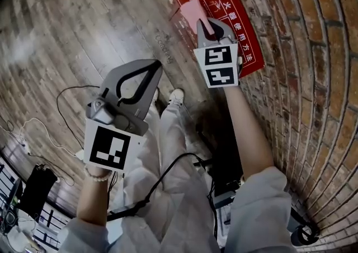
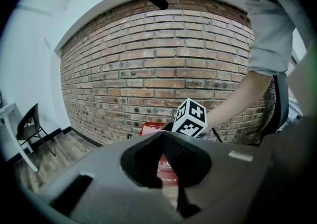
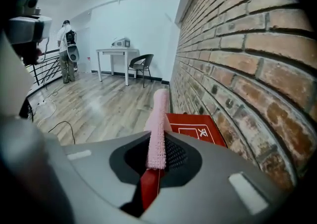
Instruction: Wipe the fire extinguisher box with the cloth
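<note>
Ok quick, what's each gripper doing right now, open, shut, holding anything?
Left gripper: shut, nothing between its jaws.
Right gripper: shut on the pink cloth.

Pink cloth [image 3: 157,129], red box [image 3: 197,128], brown brick wall [image 3: 247,44].

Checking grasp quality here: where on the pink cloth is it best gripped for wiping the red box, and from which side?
I'd grip the cloth at one end, across its thin folded edge, coming from the side away from the box. It is folded into a narrow strip; pinched so by the right gripper, its free length points ahead to wipe.
</note>
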The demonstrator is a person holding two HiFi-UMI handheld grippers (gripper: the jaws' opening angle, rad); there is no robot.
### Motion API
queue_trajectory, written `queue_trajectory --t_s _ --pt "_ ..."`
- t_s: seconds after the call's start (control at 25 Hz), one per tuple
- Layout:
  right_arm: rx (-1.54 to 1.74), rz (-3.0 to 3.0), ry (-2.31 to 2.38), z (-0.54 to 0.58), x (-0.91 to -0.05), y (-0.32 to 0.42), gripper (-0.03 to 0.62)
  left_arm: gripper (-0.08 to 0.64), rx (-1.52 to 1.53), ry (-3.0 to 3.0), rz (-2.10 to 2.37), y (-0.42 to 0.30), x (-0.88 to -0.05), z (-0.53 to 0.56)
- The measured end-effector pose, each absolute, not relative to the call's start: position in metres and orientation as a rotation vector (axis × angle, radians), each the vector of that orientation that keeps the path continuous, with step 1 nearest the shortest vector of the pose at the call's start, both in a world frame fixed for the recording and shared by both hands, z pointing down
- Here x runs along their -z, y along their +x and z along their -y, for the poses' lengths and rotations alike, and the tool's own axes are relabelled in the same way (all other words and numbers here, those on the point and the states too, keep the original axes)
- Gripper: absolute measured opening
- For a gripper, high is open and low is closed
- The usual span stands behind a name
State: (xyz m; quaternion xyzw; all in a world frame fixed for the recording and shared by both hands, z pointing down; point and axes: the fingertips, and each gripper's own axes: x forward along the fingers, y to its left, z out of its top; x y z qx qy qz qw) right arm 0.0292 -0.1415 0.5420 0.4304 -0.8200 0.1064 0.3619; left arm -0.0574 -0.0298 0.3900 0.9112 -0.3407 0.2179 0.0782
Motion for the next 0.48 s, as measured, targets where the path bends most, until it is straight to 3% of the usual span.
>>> queue_trajectory --t_s 0.48 --pt "-0.137 1.984 0.947 0.19 -0.581 -0.015 0.017 -0.003 -0.659 2.693 1.063 -0.086 -0.397 0.037"
